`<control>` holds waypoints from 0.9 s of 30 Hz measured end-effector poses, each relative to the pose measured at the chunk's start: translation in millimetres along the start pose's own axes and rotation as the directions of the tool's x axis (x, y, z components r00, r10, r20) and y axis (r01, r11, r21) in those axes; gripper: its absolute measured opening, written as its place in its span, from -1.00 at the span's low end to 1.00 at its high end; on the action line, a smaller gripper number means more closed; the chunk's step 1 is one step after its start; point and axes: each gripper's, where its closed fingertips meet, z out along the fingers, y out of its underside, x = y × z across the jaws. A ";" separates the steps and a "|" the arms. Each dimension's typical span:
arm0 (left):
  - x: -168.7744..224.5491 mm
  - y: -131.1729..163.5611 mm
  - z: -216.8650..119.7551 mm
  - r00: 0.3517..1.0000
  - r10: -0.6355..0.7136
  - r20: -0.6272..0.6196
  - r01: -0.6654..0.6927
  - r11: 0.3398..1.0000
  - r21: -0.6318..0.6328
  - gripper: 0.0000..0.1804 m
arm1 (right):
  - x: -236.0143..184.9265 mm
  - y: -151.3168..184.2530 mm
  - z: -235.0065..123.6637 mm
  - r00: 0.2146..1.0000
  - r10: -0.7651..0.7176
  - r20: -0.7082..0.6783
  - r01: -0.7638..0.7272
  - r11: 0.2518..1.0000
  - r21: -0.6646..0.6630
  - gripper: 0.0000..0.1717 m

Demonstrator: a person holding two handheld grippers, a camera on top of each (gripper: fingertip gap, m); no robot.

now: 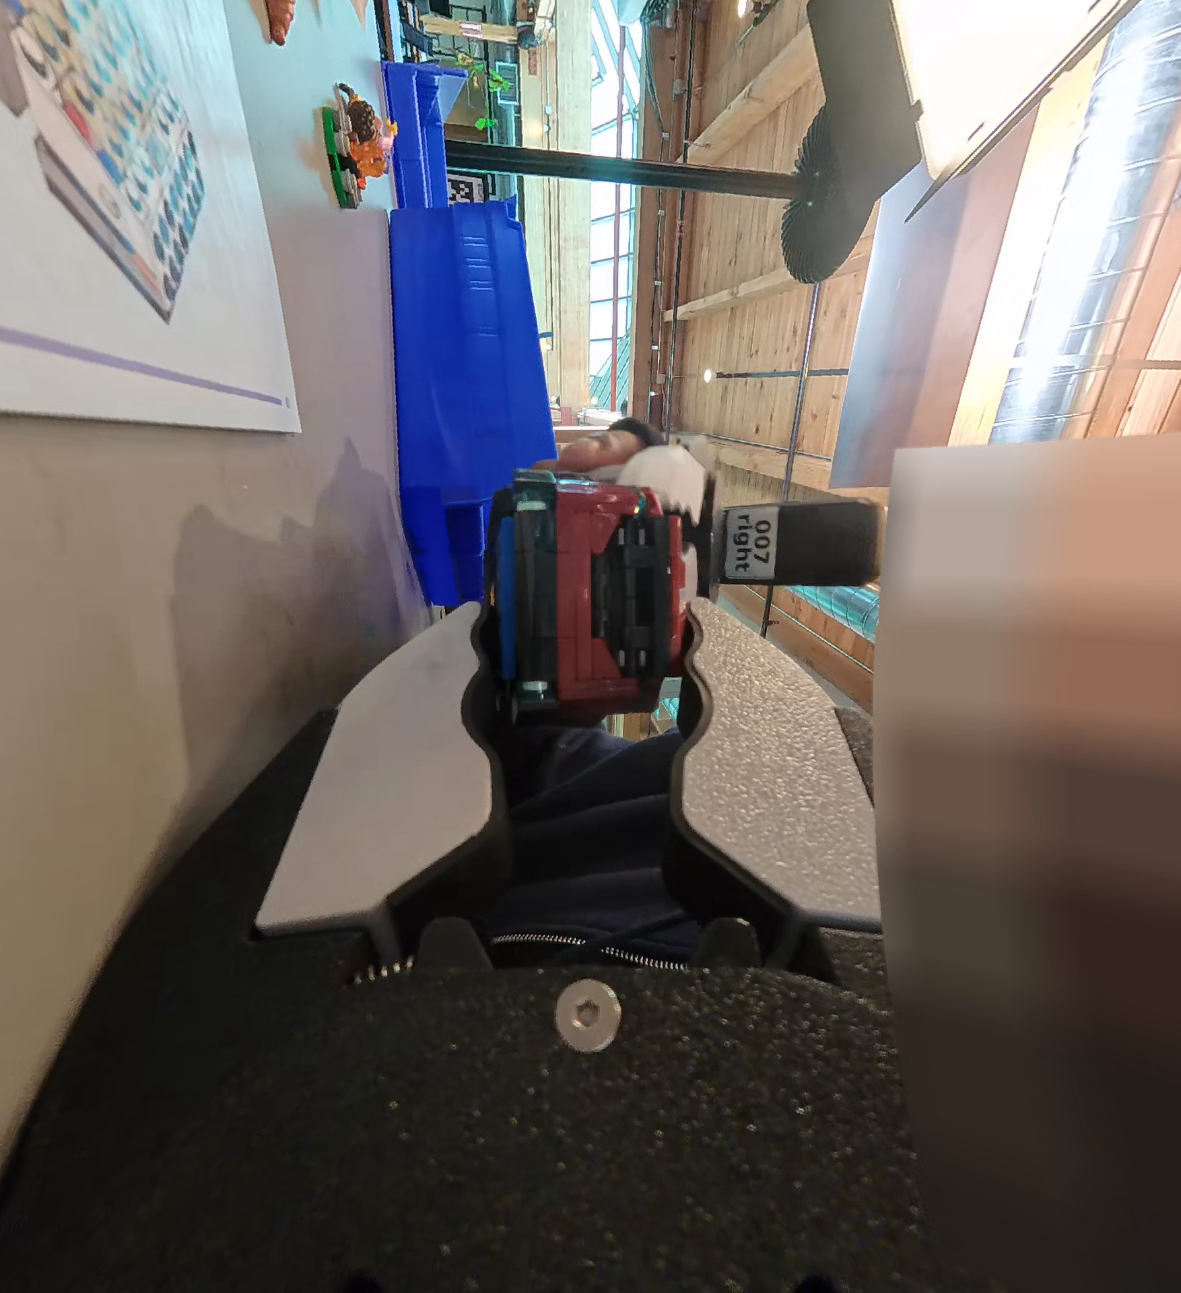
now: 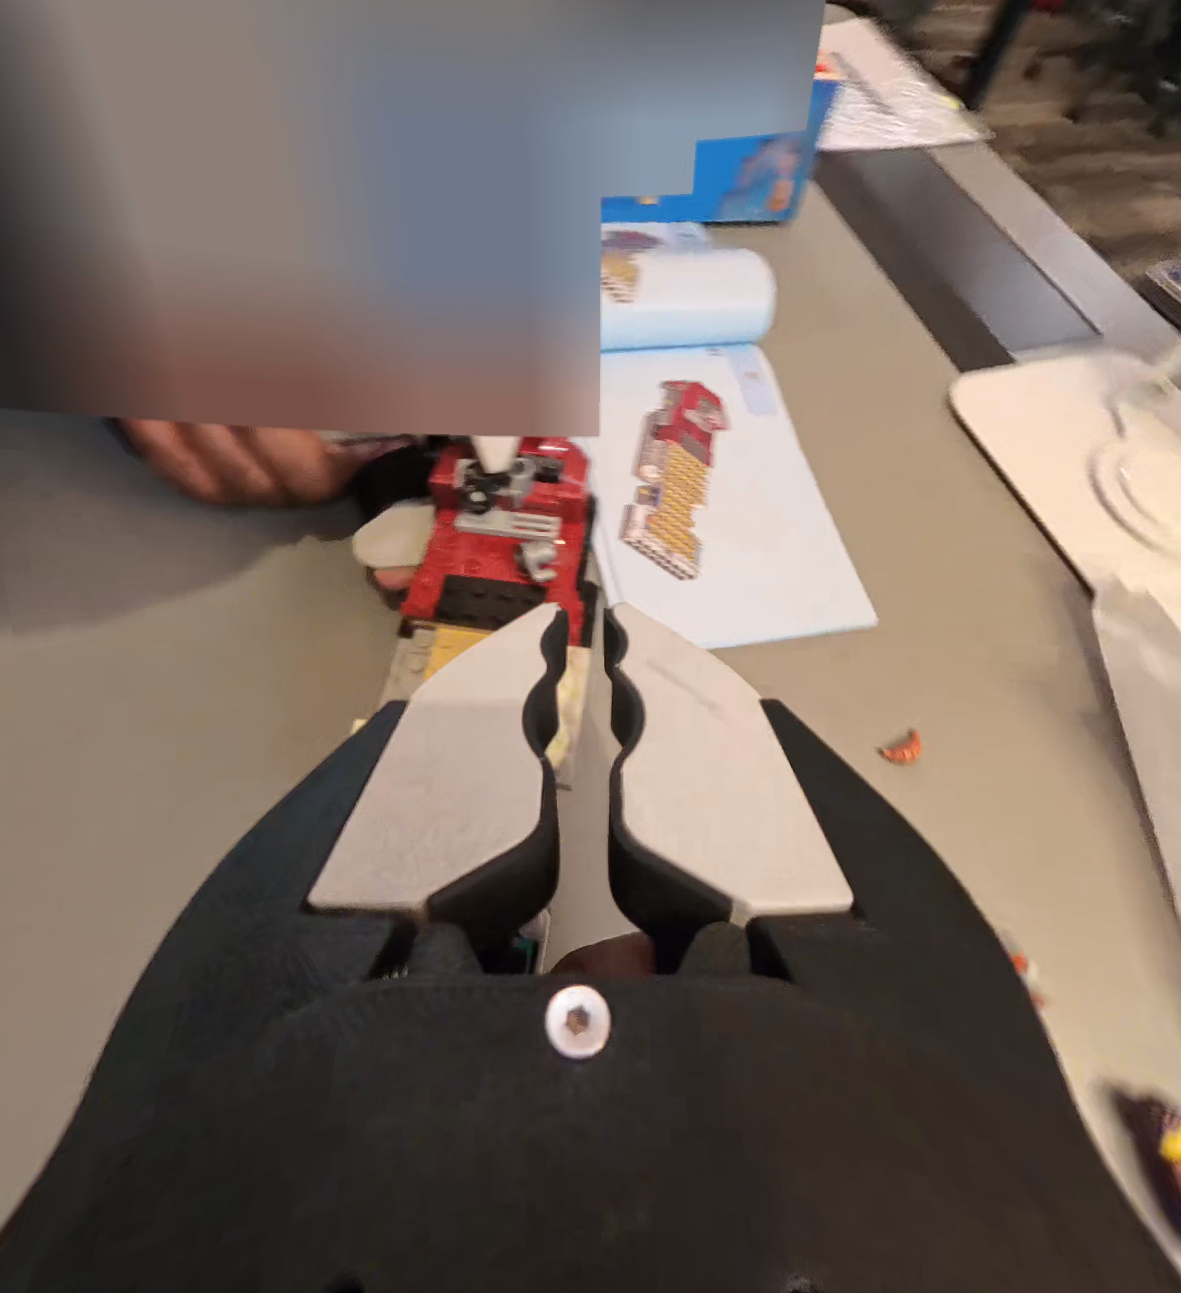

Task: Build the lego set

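Note:
My left gripper (image 1: 584, 630) is rolled on its side and shut on a red brick-built vehicle (image 1: 574, 560), with one pad on its blue-and-black underside and the other on its red top. The same model (image 2: 497, 553) shows in the right wrist view above the grey table (image 2: 154, 700), with a left finger (image 2: 497, 453) on it and a hand (image 2: 224, 462) behind. My right gripper (image 2: 582, 619) is nearly closed, its tips astride the model's right side edge. It also shows in the left wrist view (image 1: 678, 490) at the model's far corner.
Blue bins (image 1: 469, 364) and a small brick figure (image 1: 357, 140) stand behind. An open instruction booklet (image 2: 727, 504) lies right of the model, with a blue box (image 2: 755, 175) beyond it. A white mat (image 2: 1063, 455) lies at the right and a small orange piece (image 2: 901, 745) is nearer. The grippers' ends are close to 5 centimeters from one another.

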 end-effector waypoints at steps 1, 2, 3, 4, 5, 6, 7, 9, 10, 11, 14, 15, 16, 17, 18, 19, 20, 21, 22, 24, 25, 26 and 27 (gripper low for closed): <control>-0.1 0.6 0.2 1.000 -0.001 0.001 0.001 1.000 -0.005 -0.45 | -6.5 -0.6 2.2 0.997 -0.071 0.033 0.072 0.997 -0.017 -0.89; 0.0 1.3 0.4 1.000 -0.001 0.001 0.001 1.000 -0.010 -0.45 | -9.3 -0.3 4.6 0.989 -0.140 0.049 0.142 0.989 -0.035 -0.88; -0.2 1.9 0.6 1.000 -0.001 0.002 0.001 1.000 -0.015 -0.45 | -10.5 -0.1 7.0 0.979 -0.195 0.064 0.198 0.979 -0.050 -0.87; -0.5 2.4 0.7 1.000 -0.001 0.004 0.001 1.000 -0.019 -0.45 | -12.2 -0.1 9.1 0.969 -0.233 0.088 0.238 0.969 -0.060 -0.86; -0.7 2.7 0.9 1.000 0.000 0.005 0.000 1.000 -0.022 -0.45 | -13.2 -0.6 10.8 0.960 -0.258 0.110 0.266 0.962 -0.066 -0.85; -0.8 3.0 1.0 1.000 0.001 0.006 -0.001 1.000 -0.025 -0.45 | -14.5 -0.9 12.3 0.952 -0.273 0.136 0.284 0.956 -0.070 -0.84; -0.7 3.1 0.9 1.000 0.000 0.005 0.000 1.000 -0.026 -0.45 | -15.9 -0.8 13.3 0.946 -0.282 0.163 0.296 0.952 -0.072 -0.83; -0.4 2.6 0.4 1.000 -0.001 0.002 0.002 1.000 -0.027 -0.45 | -15.9 -0.2 15.2 0.934 -0.299 0.195 0.319 0.945 -0.079 -0.82; -0.2 2.4 0.2 1.000 -0.001 0.002 0.001 1.000 -0.027 -0.45 | -15.0 0.1 16.1 0.930 -0.308 0.202 0.329 0.941 -0.083 -0.82; -0.3 2.2 0.0 1.000 0.000 0.003 0.001 1.000 -0.027 -0.45 | -15.1 0.3 16.5 0.925 -0.313 0.217 0.337 0.938 -0.085 -0.82; -0.5 2.9 0.2 1.000 0.000 0.005 0.000 0.999 -0.032 -0.45 | -16.9 1.1 17.0 0.907 -0.322 0.272 0.357 0.930 -0.088 -0.84; -0.5 3.3 0.3 1.000 0.000 0.006 0.000 0.999 -0.035 -0.45 | -16.7 1.5 17.1 0.900 -0.330 0.286 0.369 0.924 -0.096 -0.84; -0.6 3.9 0.5 1.000 0.001 0.007 -0.001 0.999 -0.039 -0.45 | -16.2 1.5 17.3 0.891 -0.341 0.299 0.385 0.917 -0.103 -0.85; -0.7 4.5 0.8 1.000 0.002 0.007 -0.001 0.999 -0.043 -0.45 | -16.5 1.0 16.9 0.881 -0.352 0.316 0.401 0.910 -0.105 -0.86; -0.8 5.0 0.9 1.000 0.002 0.008 -0.001 0.999 -0.045 -0.45 | -17.6 0.4 16.5 0.870 -0.358 0.339 0.414 0.904 -0.107 -0.86; -0.8 5.3 1.0 1.000 0.002 0.008 -0.002 0.999 -0.047 -0.45 | -19.3 0.6 15.7 0.858 -0.360 0.366 0.426 0.897 -0.115 -0.87; -0.7 5.7 1.2 1.000 0.002 0.009 -0.002 0.999 -0.049 -0.45 | -21.4 1.6 14.9 0.844 -0.361 0.396 0.440 0.889 -0.125 -0.86; -0.7 5.9 1.3 1.000 0.002 0.008 -0.002 0.999 -0.051 -0.45 | -22.7 3.0 14.5 0.830 -0.367 0.419 0.458 0.878 -0.138 -0.86; -0.6 6.2 1.3 1.000 0.002 0.008 -0.002 0.999 -0.052 -0.45 | -21.9 4.0 15.2 0.820 -0.380 0.428 0.479 0.865 -0.150 -0.86; -0.8 7.0 1.6 1.000 0.003 0.011 -0.003 0.998 -0.057 -0.45 | -21.4 5.4 17.0 0.802 -0.395 0.448 0.508 0.845 -0.165 -0.85; -0.9 7.4 1.8 1.000 0.005 0.011 -0.004 0.998 -0.059 -0.45 | -22.4 6.0 17.4 0.792 -0.398 0.463 0.519 0.838 -0.169 -0.86; -1.2 7.7 1.8 1.000 0.004 0.013 -0.003 0.998 -0.061 -0.45 | -23.4 6.7 17.8 0.783 -0.400 0.476 0.530 0.830 -0.174 -0.86; -1.9 7.5 1.6 1.000 0.002 0.017 -0.001 0.998 -0.059 -0.45 | -23.3 7.5 18.4 0.779 -0.401 0.482 0.538 0.823 -0.185 -0.86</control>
